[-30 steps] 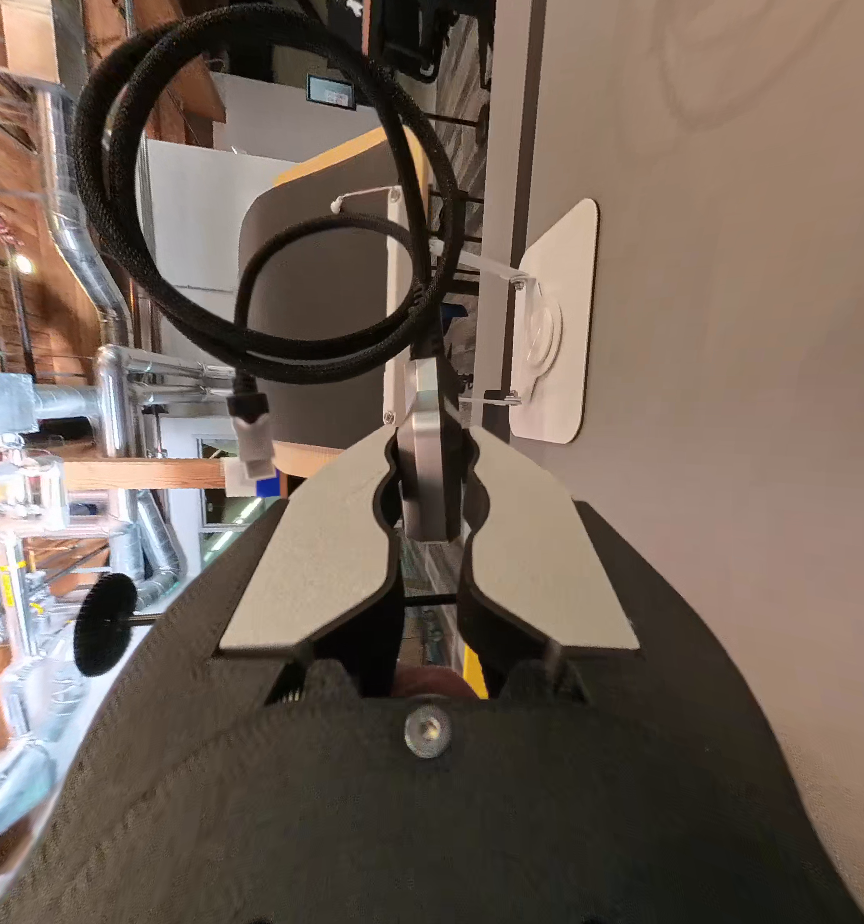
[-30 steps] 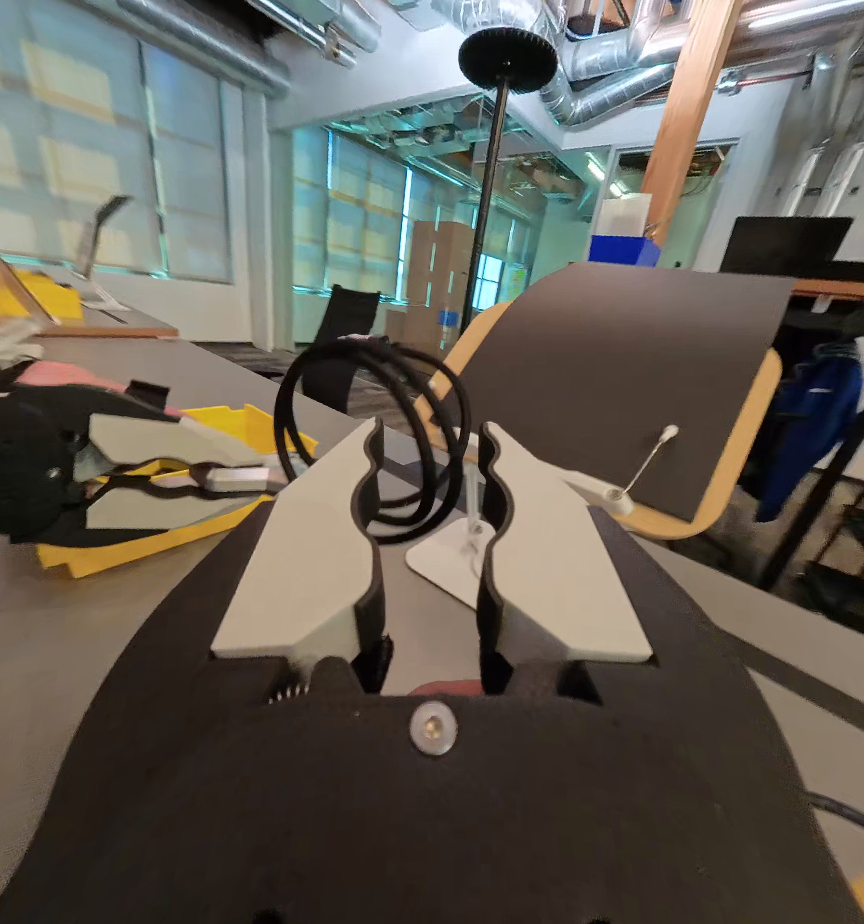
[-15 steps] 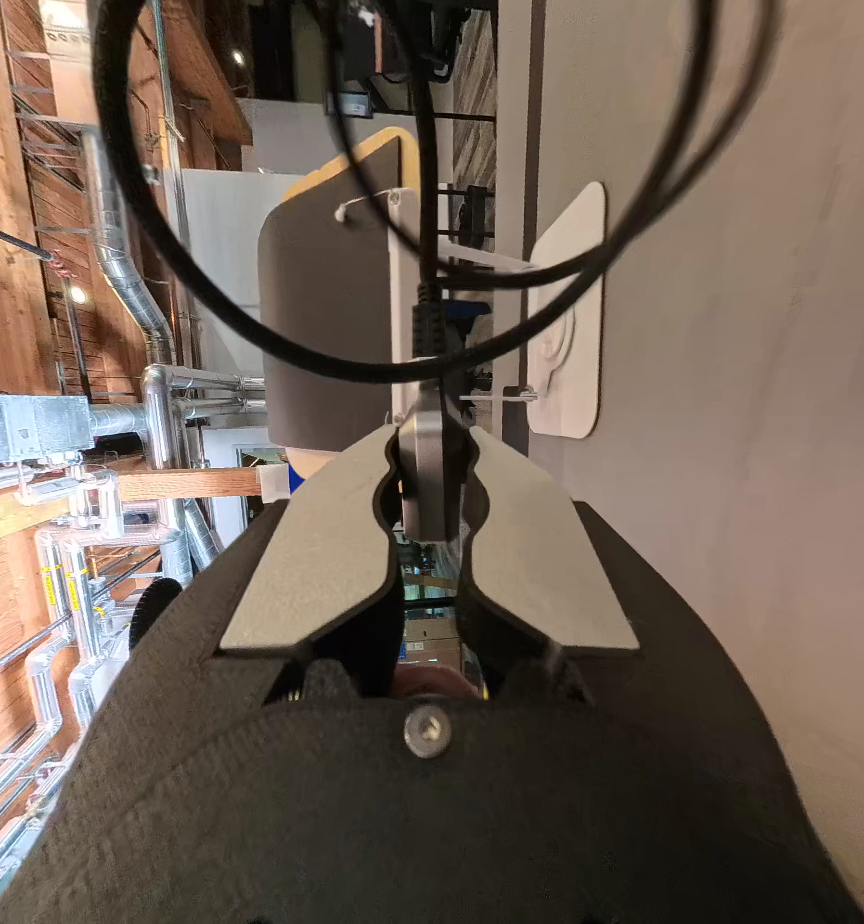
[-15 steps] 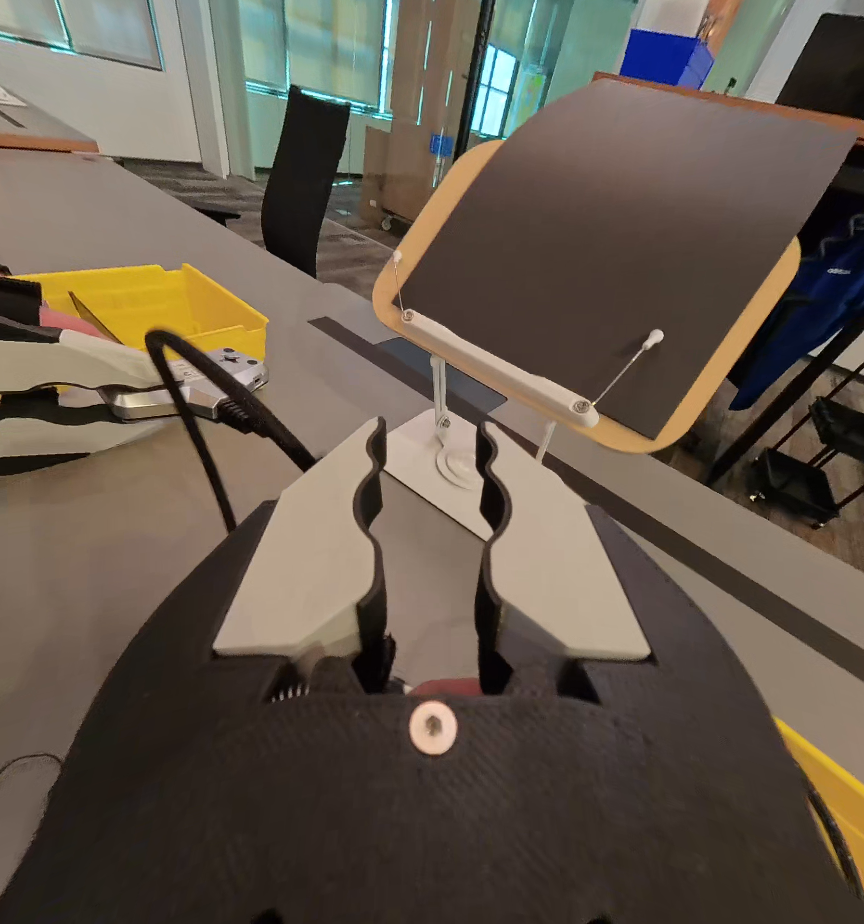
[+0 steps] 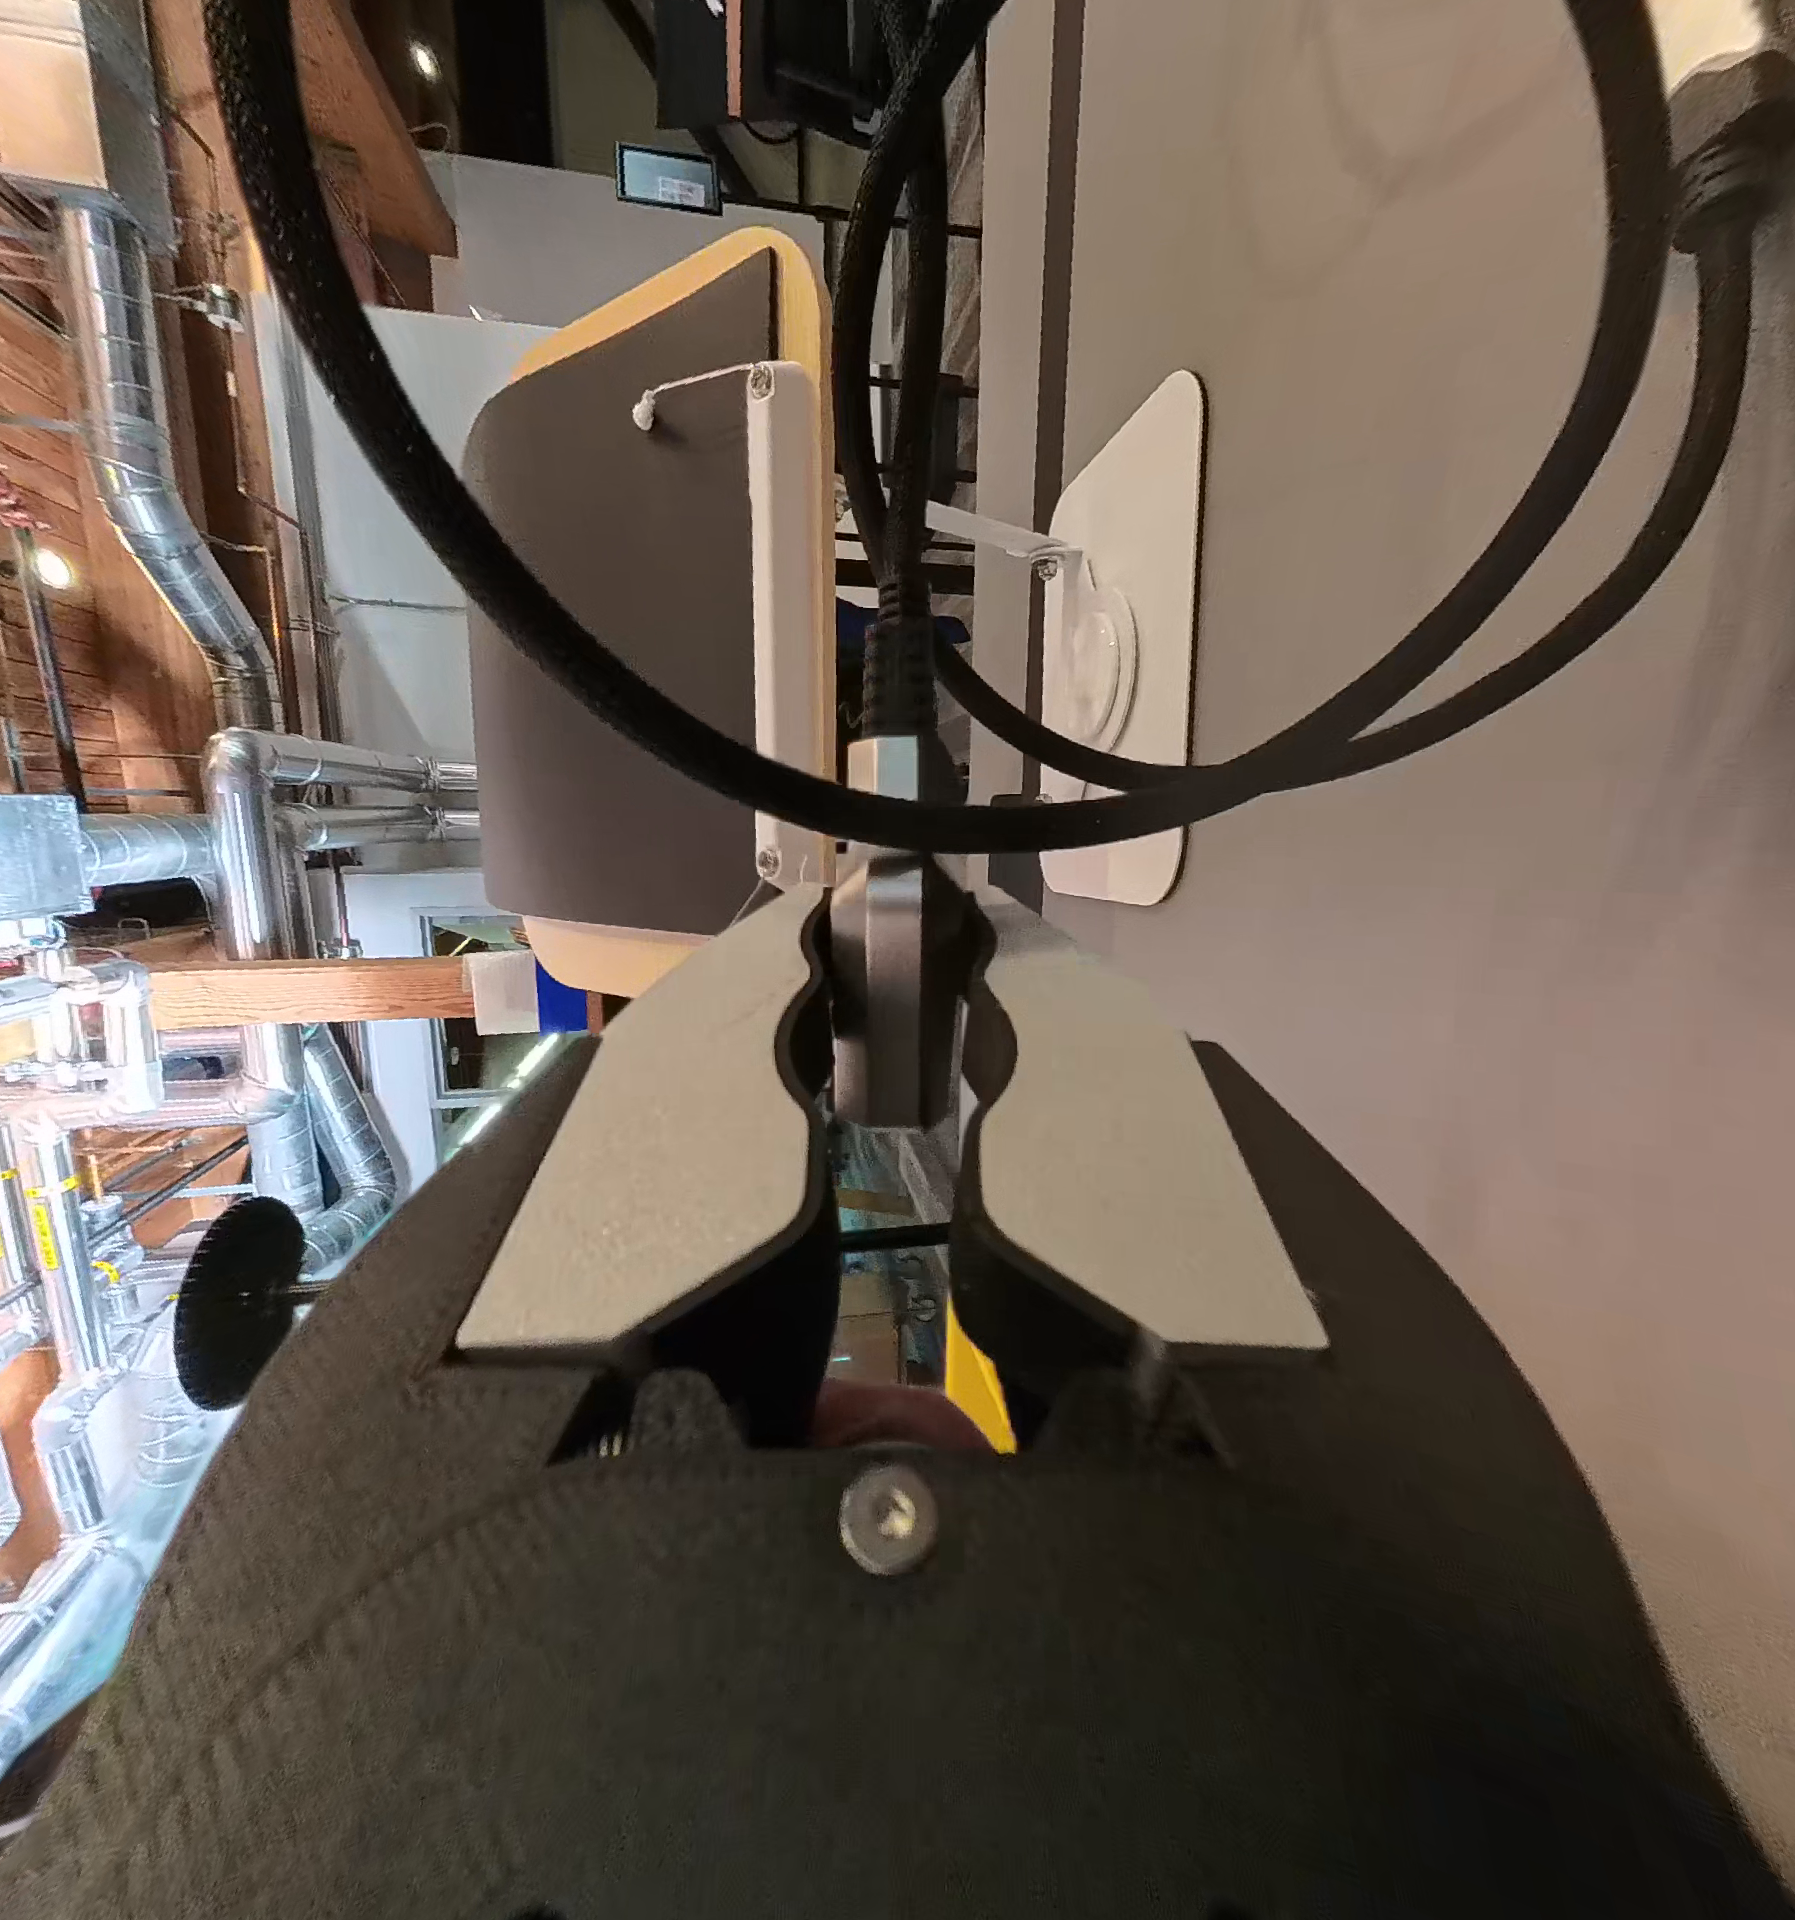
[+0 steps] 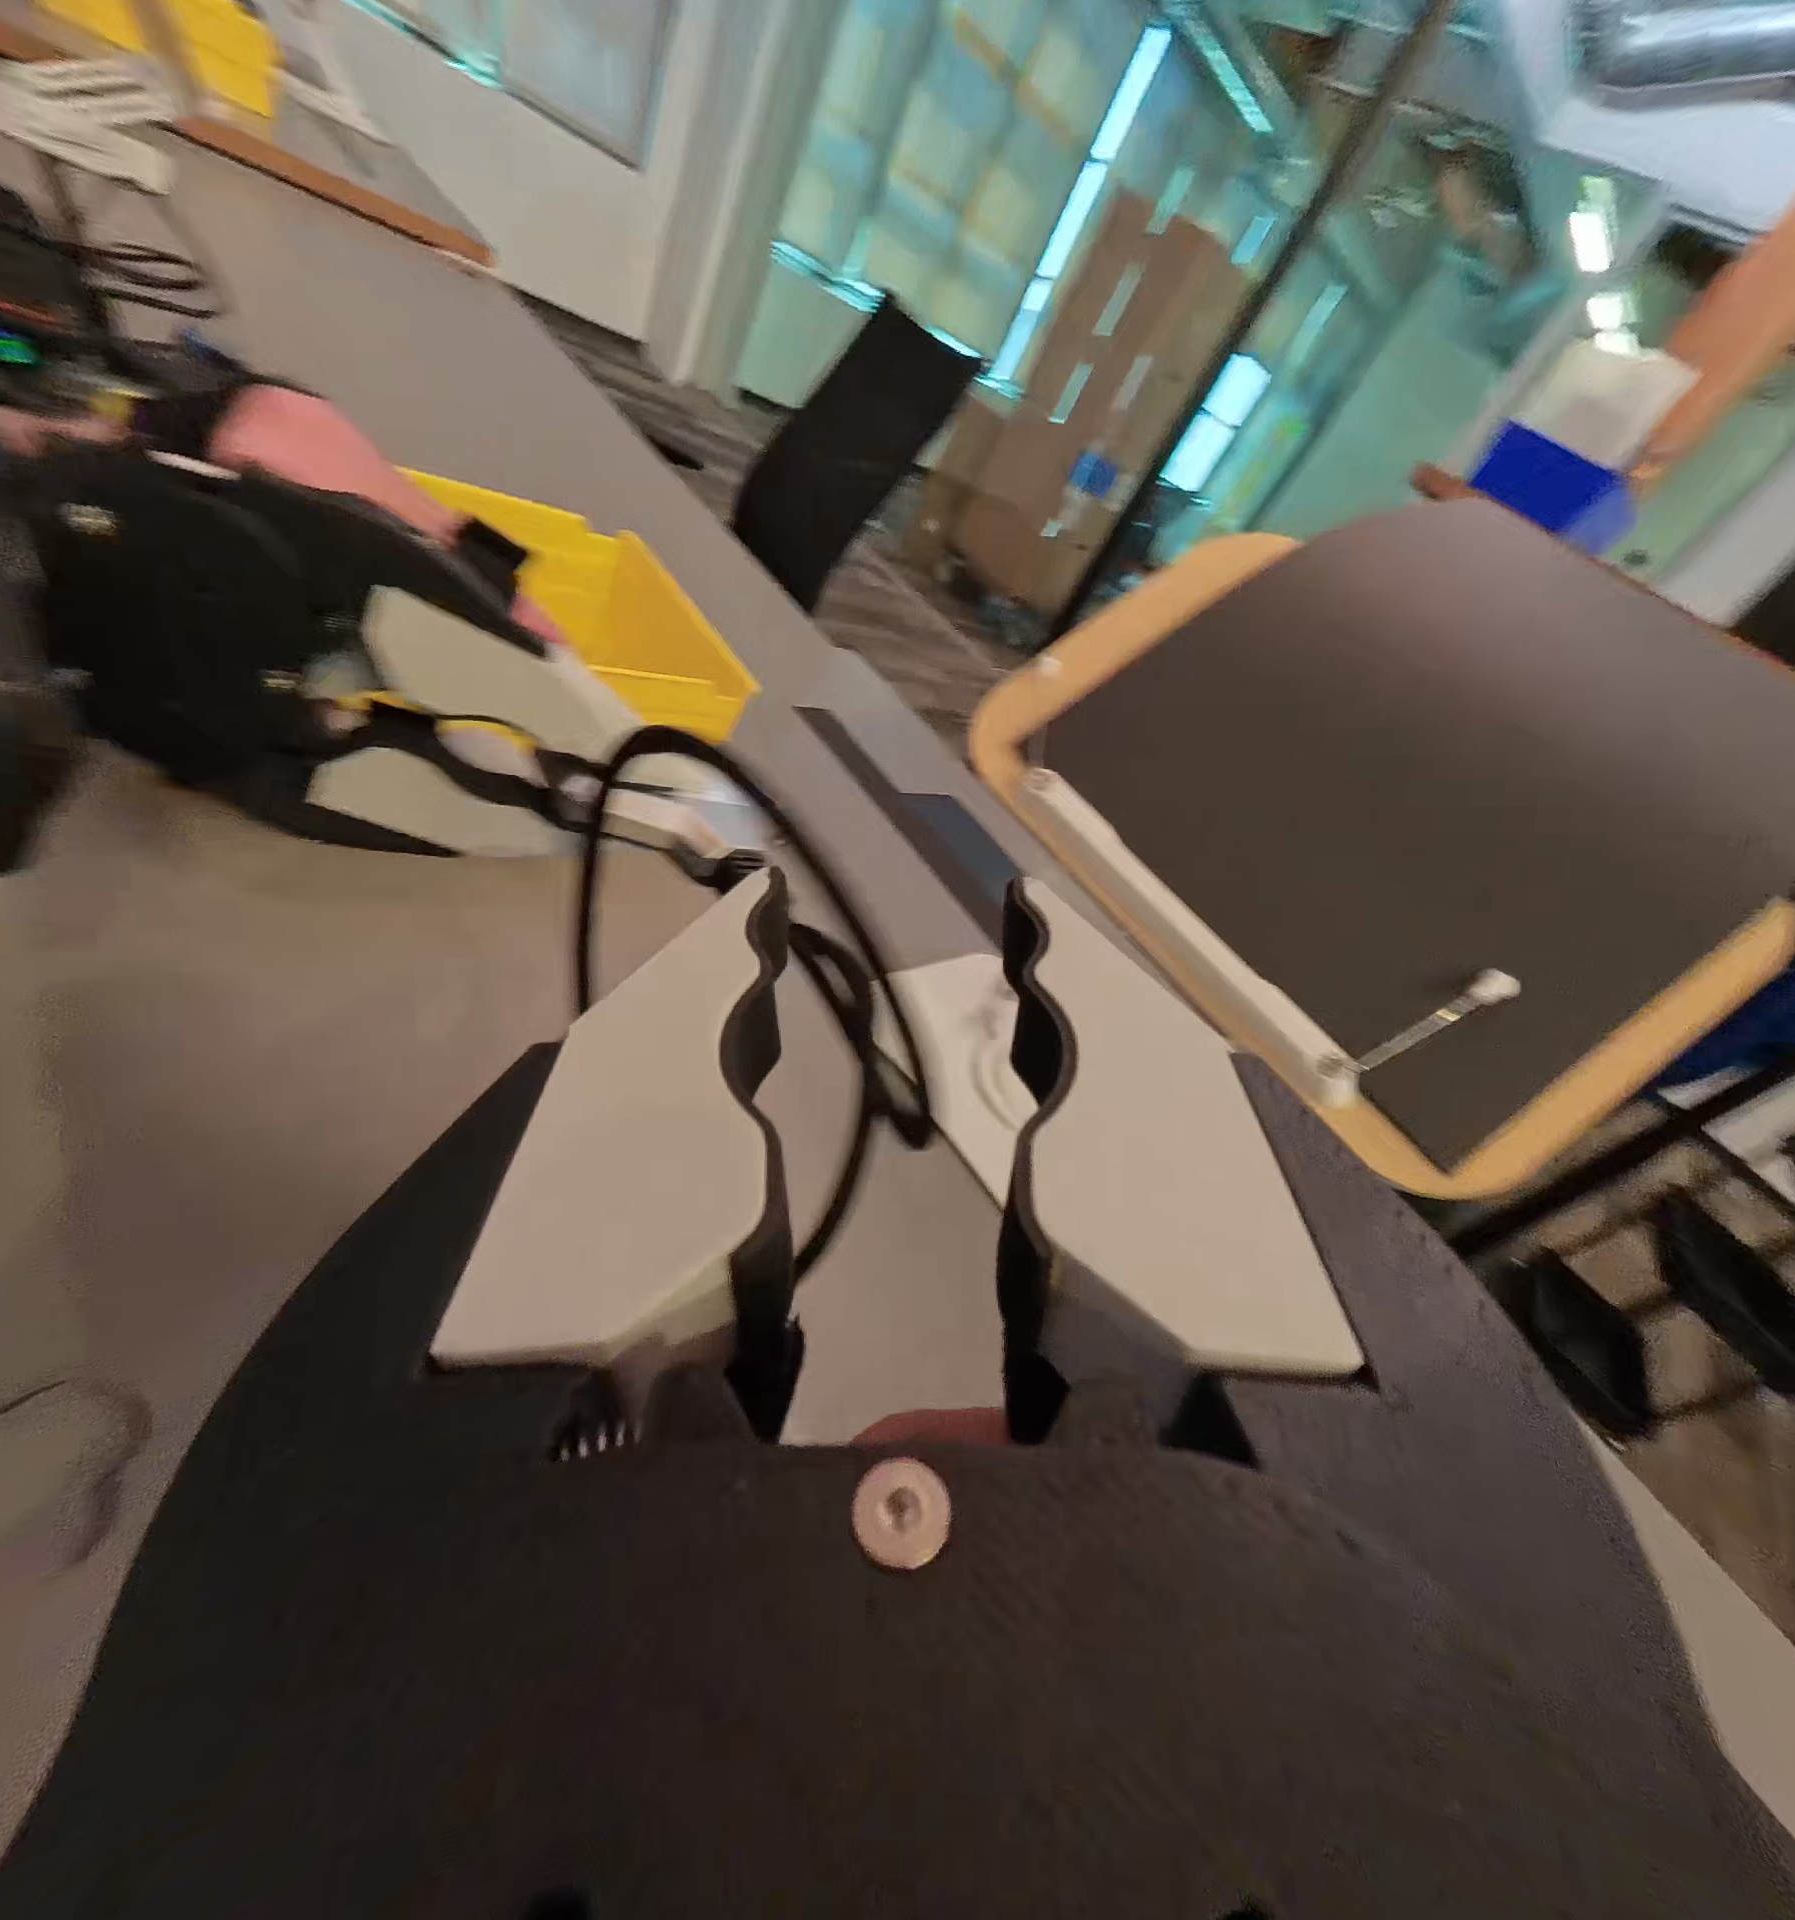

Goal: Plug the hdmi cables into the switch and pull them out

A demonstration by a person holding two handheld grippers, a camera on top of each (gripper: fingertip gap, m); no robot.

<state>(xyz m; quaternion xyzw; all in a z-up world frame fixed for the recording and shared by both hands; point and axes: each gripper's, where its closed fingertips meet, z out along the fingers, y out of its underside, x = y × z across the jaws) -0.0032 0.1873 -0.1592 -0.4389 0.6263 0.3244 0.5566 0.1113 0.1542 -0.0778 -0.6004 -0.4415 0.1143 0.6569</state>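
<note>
- One grey switch (image 5: 888,997) clamped between left gripper (image 5: 893,935) fingers, held above the grey table (image 5: 1495,727), black braided HDMI cable (image 5: 898,436) plugged into its far end.
- Cable loops down onto table.
- Right gripper (image 6: 888,914) spread apart, empty, cable loop beyond its tips.
- Yellow bin (image 6: 623,634) behind left gripper.

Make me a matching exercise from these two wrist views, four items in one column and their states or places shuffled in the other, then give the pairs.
1. silver metal switch box
2. right gripper
3. yellow plastic bin
4. black braided HDMI cable

A. open, holding nothing
B. looping in front of the left gripper
C. clamped between grey fingers
D. on the grey table behind the left gripper

Pairs: 1-C, 2-A, 3-D, 4-B
</note>
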